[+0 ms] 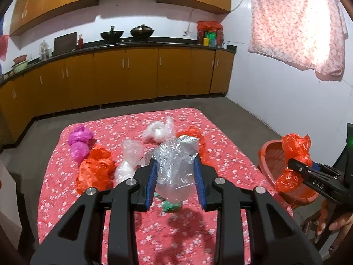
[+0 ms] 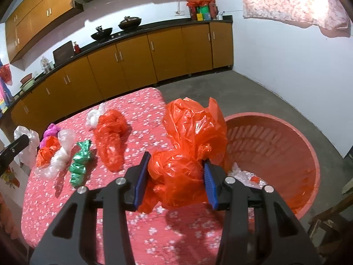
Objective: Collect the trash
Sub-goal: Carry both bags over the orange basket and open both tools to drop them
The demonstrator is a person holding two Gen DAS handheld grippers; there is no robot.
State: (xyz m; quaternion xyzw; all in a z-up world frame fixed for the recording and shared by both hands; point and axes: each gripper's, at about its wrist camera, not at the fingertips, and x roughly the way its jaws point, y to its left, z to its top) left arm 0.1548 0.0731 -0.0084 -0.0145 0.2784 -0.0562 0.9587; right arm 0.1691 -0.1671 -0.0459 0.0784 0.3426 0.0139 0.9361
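Gripping limp, featherlight film: left tongs [image 1: 175, 172] clamped on clear bag [image 1: 176, 163]; right tongs [image 2: 175, 176] clamped mid-bunch on orange bag [image 2: 187, 145] beside basket [image 2: 304, 145].

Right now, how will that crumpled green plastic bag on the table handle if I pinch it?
The crumpled green plastic bag looks thin and scrunched, so probably floppy and very light. Its glossy film may slip. It lies loose on the floral tablecloth, so a push would likely slide it.

Right gripper [image 2: 175, 167] at lower centre, clamped on an orange plastic bag [image 2: 187, 145]. Red basket [image 2: 308, 154] at right, beside the flowered table [image 2: 154, 231]. Green bag [image 2: 80, 163], orange bags and clear bags at left.
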